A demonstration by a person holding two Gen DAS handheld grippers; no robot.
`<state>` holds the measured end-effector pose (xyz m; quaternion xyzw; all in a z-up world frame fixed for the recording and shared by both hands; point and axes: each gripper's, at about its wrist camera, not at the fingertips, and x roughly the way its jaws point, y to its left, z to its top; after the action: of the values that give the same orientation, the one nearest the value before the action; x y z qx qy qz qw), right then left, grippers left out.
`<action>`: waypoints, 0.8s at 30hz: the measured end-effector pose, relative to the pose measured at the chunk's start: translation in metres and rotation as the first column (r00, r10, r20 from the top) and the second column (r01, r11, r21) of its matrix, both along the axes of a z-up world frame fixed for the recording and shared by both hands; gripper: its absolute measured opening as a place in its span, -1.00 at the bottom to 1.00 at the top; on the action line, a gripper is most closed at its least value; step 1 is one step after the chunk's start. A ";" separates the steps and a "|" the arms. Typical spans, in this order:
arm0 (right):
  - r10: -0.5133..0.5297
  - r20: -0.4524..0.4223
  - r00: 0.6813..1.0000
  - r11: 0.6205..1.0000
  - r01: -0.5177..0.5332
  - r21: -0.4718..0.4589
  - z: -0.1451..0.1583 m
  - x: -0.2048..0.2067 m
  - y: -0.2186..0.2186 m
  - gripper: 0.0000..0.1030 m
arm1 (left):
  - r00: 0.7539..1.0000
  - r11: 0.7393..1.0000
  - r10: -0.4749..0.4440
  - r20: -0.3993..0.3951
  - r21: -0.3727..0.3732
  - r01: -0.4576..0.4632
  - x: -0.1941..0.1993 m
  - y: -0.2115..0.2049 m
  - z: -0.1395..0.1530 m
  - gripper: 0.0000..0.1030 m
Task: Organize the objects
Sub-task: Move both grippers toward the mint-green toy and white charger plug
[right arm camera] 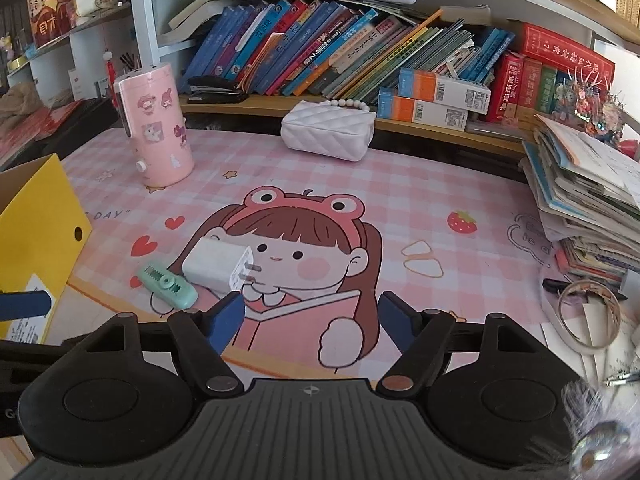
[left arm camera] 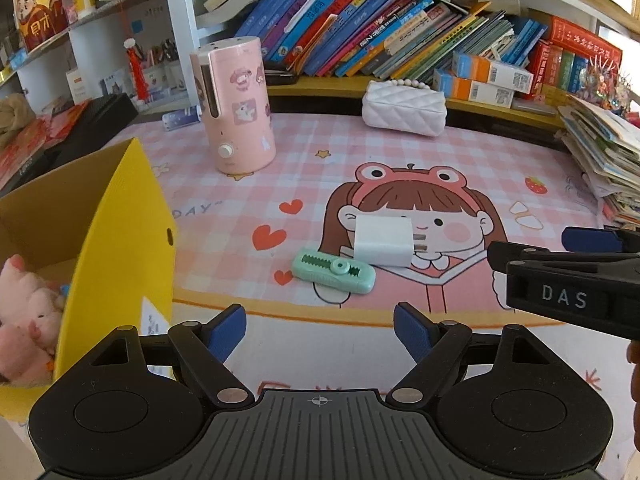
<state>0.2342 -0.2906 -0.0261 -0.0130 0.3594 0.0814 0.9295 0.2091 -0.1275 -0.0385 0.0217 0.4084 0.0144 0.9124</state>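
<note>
Pink desk mat (left arm camera: 400, 152): white charger (left arm camera: 383, 241) lies beyond left tongs (left arm camera: 320, 334).

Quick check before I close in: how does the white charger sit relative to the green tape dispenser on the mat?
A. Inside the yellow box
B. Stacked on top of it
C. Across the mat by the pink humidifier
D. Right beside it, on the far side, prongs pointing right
D: the white charger lies on the mat just behind the green tape dispenser, its metal prongs pointing right.

yellow box (left arm camera: 120, 232) cropped left, plush toy (left arm camera: 28, 312) partly hidden
</note>
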 end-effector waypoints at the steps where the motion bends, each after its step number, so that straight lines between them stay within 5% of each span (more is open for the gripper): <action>1: 0.000 0.001 1.000 1.000 0.000 -0.001 -0.001 0.003 -0.001 0.42 | 1.000 1.000 -0.001 -0.001 0.001 0.001 0.003 -0.001 -0.002 0.60; 24: -0.025 -0.037 0.999 1.000 0.025 0.008 -0.012 0.025 -0.010 0.42 | 0.997 0.999 -0.035 -0.064 0.007 0.035 0.075 -0.001 -0.052 0.56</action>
<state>0.2587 -0.3003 -0.0381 -0.0031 0.3762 0.0715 0.9238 0.2845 -0.1283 -0.0905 0.0331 0.4369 -0.0007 0.8989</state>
